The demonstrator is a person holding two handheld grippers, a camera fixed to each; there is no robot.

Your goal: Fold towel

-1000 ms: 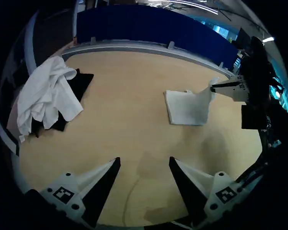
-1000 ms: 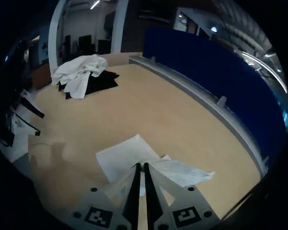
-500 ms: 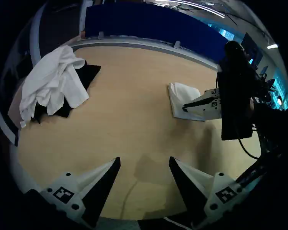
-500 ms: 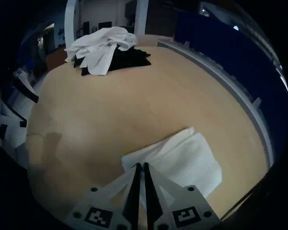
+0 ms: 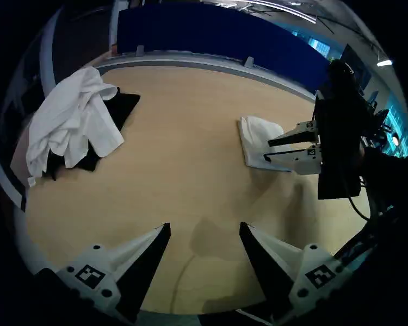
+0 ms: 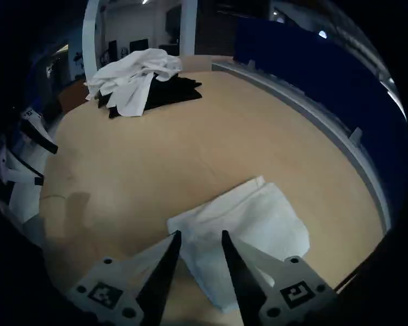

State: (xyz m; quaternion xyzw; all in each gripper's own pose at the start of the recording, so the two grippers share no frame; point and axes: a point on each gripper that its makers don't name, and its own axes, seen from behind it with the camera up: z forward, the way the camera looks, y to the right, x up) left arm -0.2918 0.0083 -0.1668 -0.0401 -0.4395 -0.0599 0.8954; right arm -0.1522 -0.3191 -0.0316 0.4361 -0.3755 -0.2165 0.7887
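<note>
Right claw (image 6: pixel 199 233) has just let go. Half a second back it was pinched on the towel (image 6: pixel 247 217); now its fingers stand apart over the near edge. I judge the fold done: the cloth lies flat in a neat rectangle on the table (image 6: pixel 149 152), well apart from the pile of clothes (image 6: pixel 133 81). Left claw (image 5: pixel 204 225) is spread wide, empty, also far from the pile. Count: one towel, one pile, two claws.

Open tabletop (image 5: pixel 187 136) between towel (image 5: pixel 257 142) and clothes pile (image 5: pixel 68 122).
</note>
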